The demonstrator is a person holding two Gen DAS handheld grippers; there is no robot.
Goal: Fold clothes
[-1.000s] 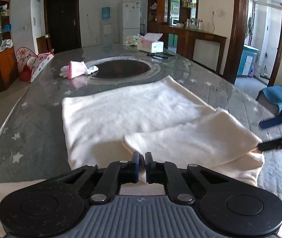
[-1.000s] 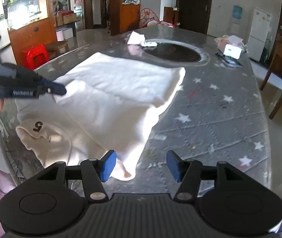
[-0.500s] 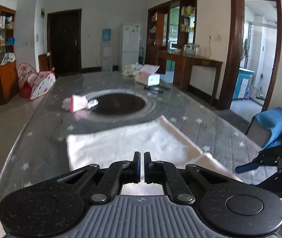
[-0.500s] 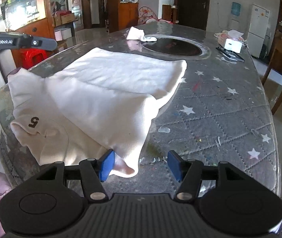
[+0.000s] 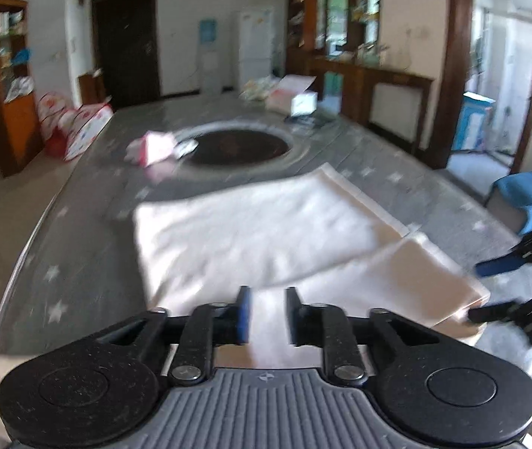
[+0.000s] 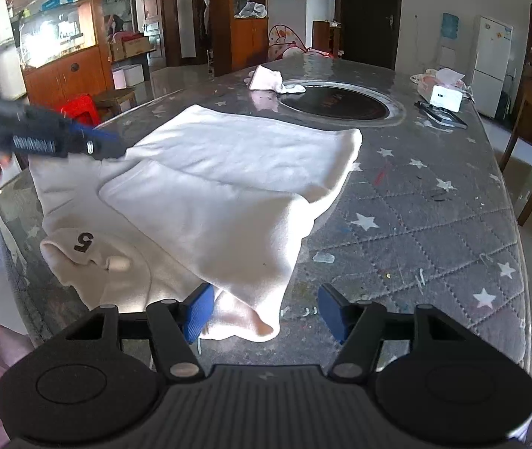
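A cream sweatshirt (image 6: 228,194) lies on the grey star-print table (image 6: 434,217), with a sleeve folded across its body and a hood with a dark "5" (image 6: 83,241) at the near left. It also shows, blurred, in the left wrist view (image 5: 258,232). My left gripper (image 5: 266,316) is open a little and empty, just above the garment's near edge; in the right wrist view it (image 6: 116,146) sits at the garment's left side. My right gripper (image 6: 266,312) is open wide and empty over the sleeve's cuff (image 6: 254,327).
A dark round inset (image 6: 335,103) sits mid-table with a pink-white cloth (image 6: 264,78) beside it. A tissue box (image 6: 445,95) and a dark flat object (image 6: 442,114) lie at the far right. A blue chair (image 5: 528,194) stands off the table's right side.
My left gripper carried the sleeve over the body, came down and opened, letting the cloth go. The sleeve now lies folded across the sweatshirt. My right gripper stayed open and nearly still.
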